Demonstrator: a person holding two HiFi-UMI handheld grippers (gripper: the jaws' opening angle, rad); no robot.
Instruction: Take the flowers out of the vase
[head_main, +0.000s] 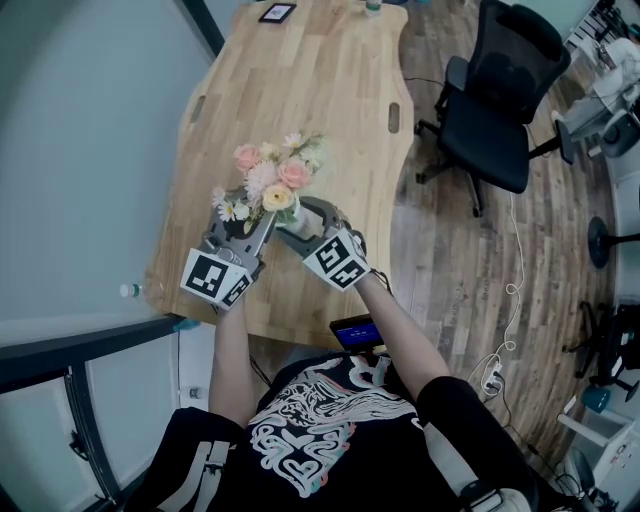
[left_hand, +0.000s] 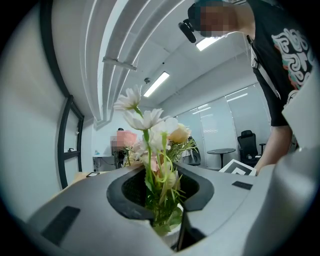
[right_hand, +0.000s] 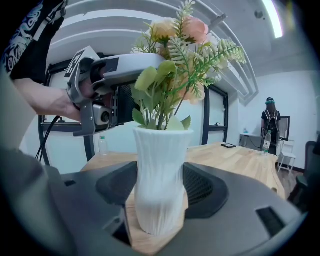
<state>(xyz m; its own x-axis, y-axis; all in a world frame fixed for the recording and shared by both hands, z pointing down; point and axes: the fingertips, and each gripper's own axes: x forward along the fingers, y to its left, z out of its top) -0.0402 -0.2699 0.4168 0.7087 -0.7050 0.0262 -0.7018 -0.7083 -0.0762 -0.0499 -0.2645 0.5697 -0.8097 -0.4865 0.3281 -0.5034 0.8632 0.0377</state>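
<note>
Item: flowers (head_main: 272, 180), not yet out of white ribbed vase (right_hand: 160, 165); my left gripper (left_hand: 161, 210) clenched on their stems, my right gripper (right_hand: 159, 212) clamping the vase; removal pending.

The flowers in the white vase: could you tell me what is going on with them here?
A person stands at a wooden table with a tool in each hand. The right tool is closed on the white ribbed vase, which stands on the table. The left tool is closed on the stems of the flowers just above the vase's rim. The flowers are not out yet: their stems are still down in the vase.
</note>
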